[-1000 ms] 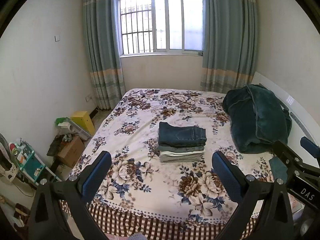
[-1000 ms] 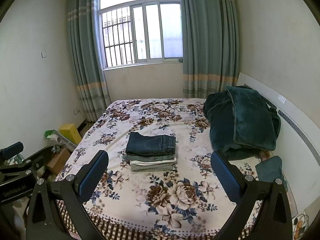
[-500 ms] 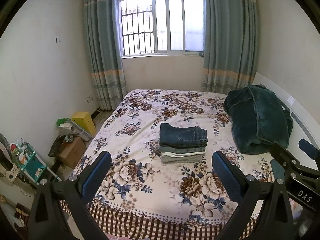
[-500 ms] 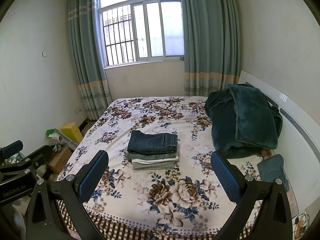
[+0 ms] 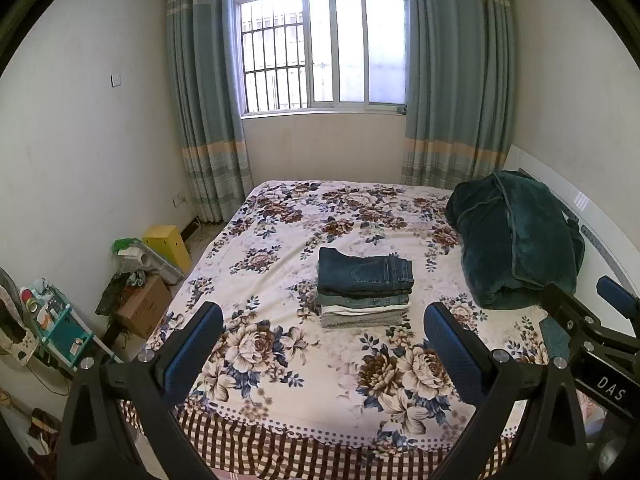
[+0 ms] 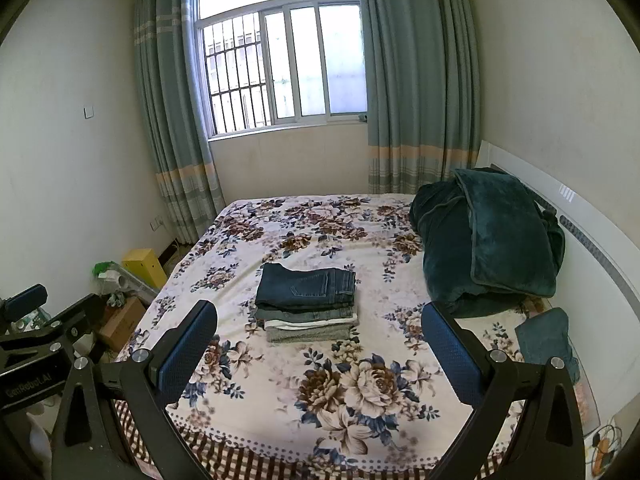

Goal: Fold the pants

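A neat stack of folded pants (image 5: pixel 365 286) lies in the middle of the floral bed (image 5: pixel 280 364), dark blue jeans on top, lighter pairs below. It also shows in the right wrist view (image 6: pixel 307 302). My left gripper (image 5: pixel 324 350) is open and empty, held back over the bed's near edge, well short of the stack. My right gripper (image 6: pixel 320 348) is open and empty too, at the same distance. The right gripper's body shows at the right edge of the left wrist view (image 5: pixel 592 332); the left gripper's body shows at the left of the right wrist view (image 6: pixel 36 340).
A dark green blanket (image 5: pixel 516 238) is heaped at the bed's right side against the white headboard (image 6: pixel 600 248). A small teal cloth (image 6: pixel 546 340) lies near it. Boxes, a yellow bin (image 5: pixel 168 246) and clutter fill the floor on the left. A window with curtains is behind.
Both views have tilted up and drawn back slightly; the stack sits lower in the frames. The pants have not moved and both grippers stay open.
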Motion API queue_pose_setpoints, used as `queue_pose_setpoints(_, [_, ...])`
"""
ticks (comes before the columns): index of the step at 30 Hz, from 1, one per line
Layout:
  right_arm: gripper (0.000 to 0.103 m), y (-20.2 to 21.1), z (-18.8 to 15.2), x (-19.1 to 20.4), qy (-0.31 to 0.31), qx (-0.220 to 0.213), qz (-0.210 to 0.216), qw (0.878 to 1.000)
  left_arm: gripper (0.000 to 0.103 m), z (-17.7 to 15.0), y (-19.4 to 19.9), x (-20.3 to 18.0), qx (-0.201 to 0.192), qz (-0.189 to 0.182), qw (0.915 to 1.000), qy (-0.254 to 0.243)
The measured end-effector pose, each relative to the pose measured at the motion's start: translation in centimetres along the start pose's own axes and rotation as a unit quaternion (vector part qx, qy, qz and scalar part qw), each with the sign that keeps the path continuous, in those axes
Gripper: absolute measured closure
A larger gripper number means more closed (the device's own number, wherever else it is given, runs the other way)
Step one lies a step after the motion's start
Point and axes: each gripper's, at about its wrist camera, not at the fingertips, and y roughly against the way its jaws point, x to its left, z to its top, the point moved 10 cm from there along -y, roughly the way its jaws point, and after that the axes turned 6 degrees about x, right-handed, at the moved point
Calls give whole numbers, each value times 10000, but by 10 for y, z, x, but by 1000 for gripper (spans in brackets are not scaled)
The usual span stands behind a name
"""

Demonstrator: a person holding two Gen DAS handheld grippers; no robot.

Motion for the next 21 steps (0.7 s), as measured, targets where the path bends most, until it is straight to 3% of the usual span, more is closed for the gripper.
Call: queue_pose_setpoints(21, [0, 3, -5, 1, -39, -16, -28, 10000, 0, 5, 4, -8, -37, -39, 10000, -12])
